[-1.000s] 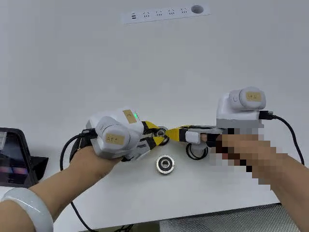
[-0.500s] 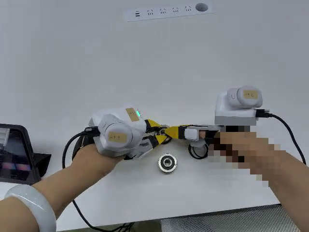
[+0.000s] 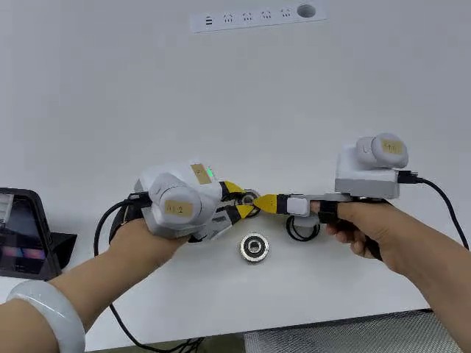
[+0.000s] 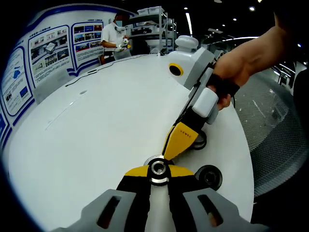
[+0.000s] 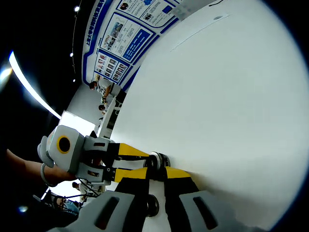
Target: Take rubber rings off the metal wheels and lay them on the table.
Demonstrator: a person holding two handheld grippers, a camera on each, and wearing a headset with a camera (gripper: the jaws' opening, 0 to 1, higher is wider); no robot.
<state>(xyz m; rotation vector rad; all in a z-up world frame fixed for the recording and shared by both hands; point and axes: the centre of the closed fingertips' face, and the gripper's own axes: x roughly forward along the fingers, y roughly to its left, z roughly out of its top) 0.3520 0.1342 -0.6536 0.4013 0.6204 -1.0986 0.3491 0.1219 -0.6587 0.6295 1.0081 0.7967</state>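
1. Left gripper [image 3: 241,203]: clenched on a metal wheel [image 4: 158,167], yellow jaws on either side of it, over the white table [image 3: 221,110].
2. Right gripper [image 3: 265,202]: jaws pressed together into one wedge, tip touching that wheel's rim; any ring pinched there too small to tell.
3. Second wheel [image 3: 252,248]: flat on the table, near both grippers, touching neither.
4. Loose rubber ring [image 3: 302,229]: lying on the table under the right gripper.
5. Power strip [image 3: 257,16]: at the far edge.
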